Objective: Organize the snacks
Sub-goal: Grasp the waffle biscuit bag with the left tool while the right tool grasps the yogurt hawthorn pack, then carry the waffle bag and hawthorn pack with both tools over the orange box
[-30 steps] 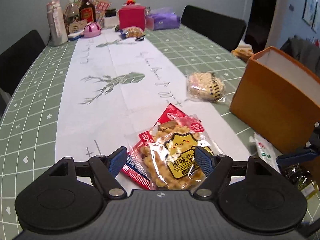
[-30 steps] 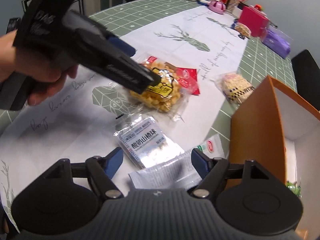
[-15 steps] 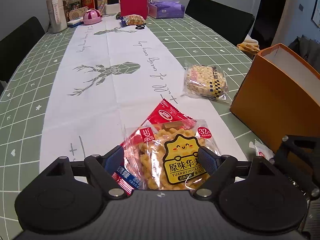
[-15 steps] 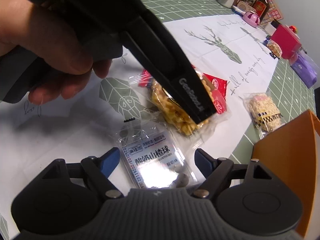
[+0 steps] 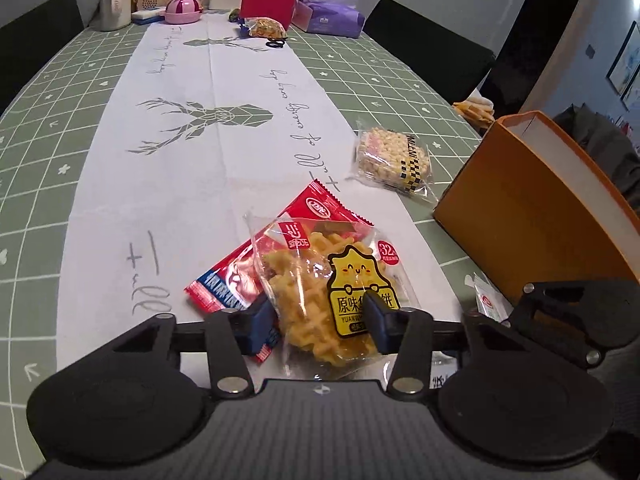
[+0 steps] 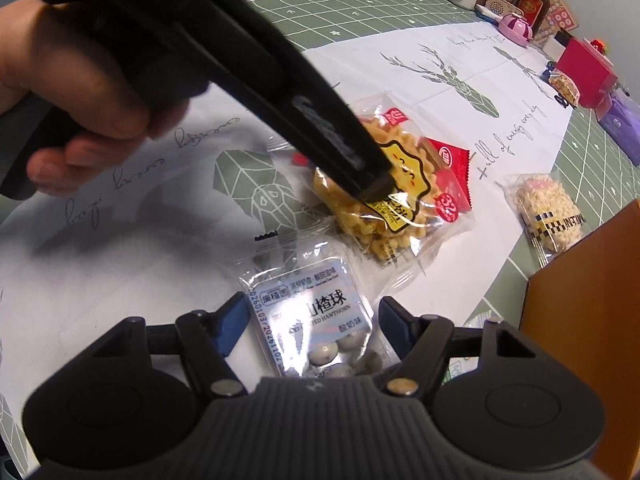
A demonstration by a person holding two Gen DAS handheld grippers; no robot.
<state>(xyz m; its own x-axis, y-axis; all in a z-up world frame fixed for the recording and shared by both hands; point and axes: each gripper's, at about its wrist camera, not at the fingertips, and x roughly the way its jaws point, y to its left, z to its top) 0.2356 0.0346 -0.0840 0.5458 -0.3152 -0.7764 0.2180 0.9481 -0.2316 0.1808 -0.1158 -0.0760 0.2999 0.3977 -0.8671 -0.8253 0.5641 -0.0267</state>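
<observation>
Currently the left gripper has its jaws pressed in on both sides of the waffle cookie pack, gripping it near the bottom seam. Pack's long axis runs away from the camera, top seam pointing toward the far end of the table; near end looks slightly lifted, cannot tell for sure. It overlaps a red snack packet lying diagonally under it, red corner pointing far-right.

Right gripper has jaws spread wide, straddling a silver hawthorn ball pack flat on the white runner, not touching it. Label text runs roughly crosswise between the fingers.

Puffed rice bar lies right of the runner, near the orange box, apart from it. A small white sachet sits just beside the box's near corner.

Orange box is open on top; white inside, contents not visible. Runner left of the packs is free. Clutter (bottles, pink box, purple pack) sits well apart at the far end.
</observation>
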